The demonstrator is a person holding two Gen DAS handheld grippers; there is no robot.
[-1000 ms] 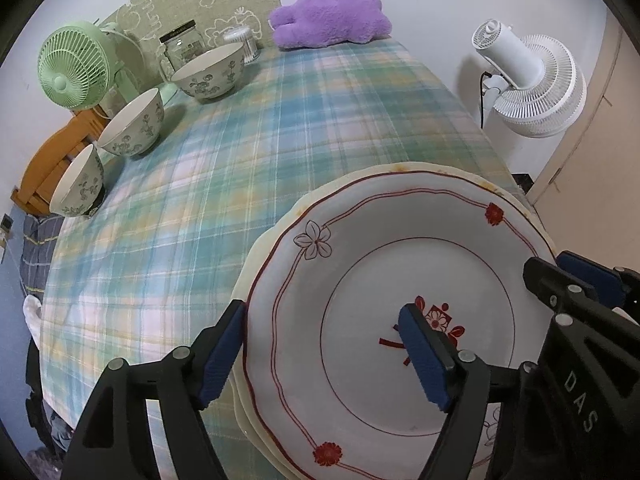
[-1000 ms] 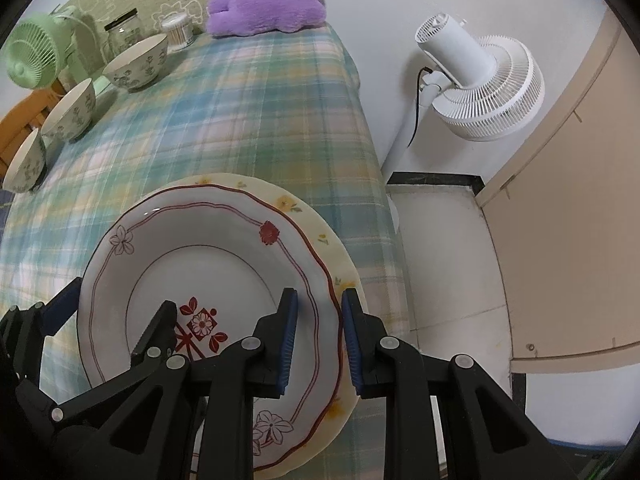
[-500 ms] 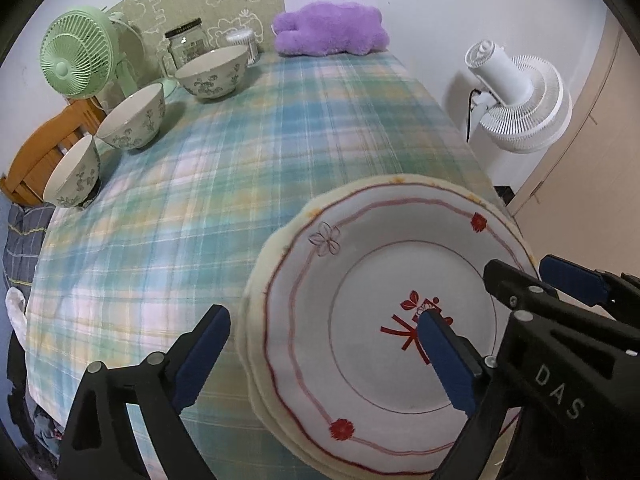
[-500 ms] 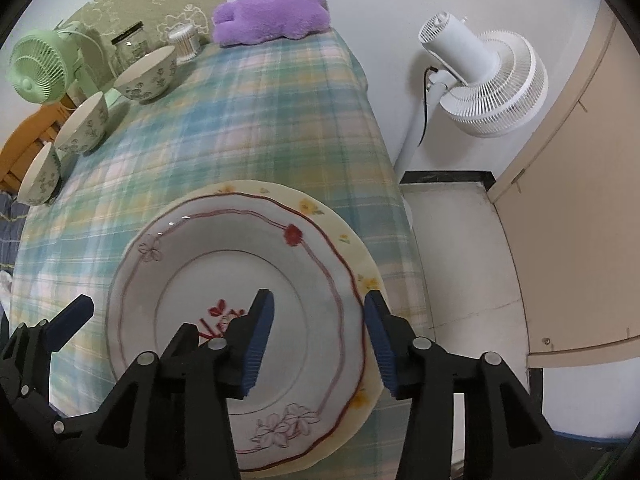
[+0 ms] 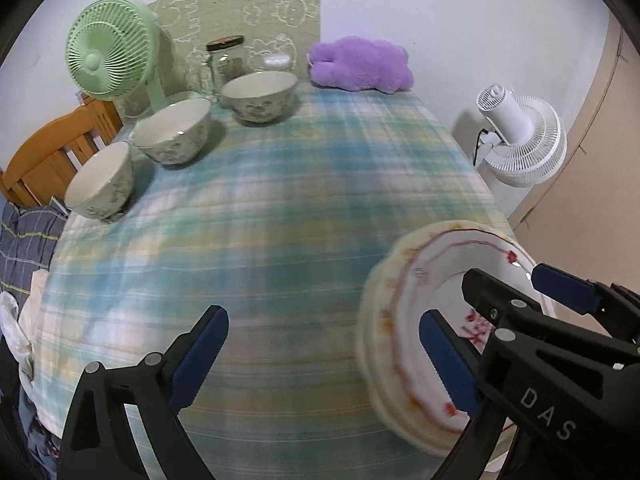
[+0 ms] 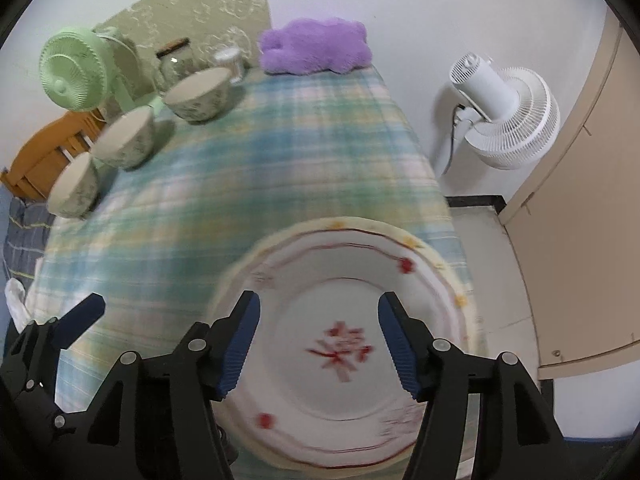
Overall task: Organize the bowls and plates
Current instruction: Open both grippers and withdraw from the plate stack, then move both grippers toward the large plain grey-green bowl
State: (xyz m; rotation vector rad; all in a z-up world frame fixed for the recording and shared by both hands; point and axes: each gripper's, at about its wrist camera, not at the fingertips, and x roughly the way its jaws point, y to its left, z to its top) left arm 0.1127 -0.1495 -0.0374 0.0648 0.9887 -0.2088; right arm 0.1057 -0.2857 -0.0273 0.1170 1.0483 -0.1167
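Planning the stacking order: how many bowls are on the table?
3, in a row along the far left edge: nearest bowl, middle bowl, farthest bowl by the glass jar. None appears hidden.

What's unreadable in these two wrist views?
- Plate stack: how many plates lie under the top one; motion blur and the top plate hide it, both views.
- Stack's near rim: covered by the right tool in the right view, by the left tool in the left.
- Jar contents: too small.
- Bowl pattern: blurred.

Both tools point steeply downward, side by side. The left tool (image 5: 324, 356) gapes wide, holding nothing; the right tool (image 6: 318, 340) has just been opening, nothing gripped.
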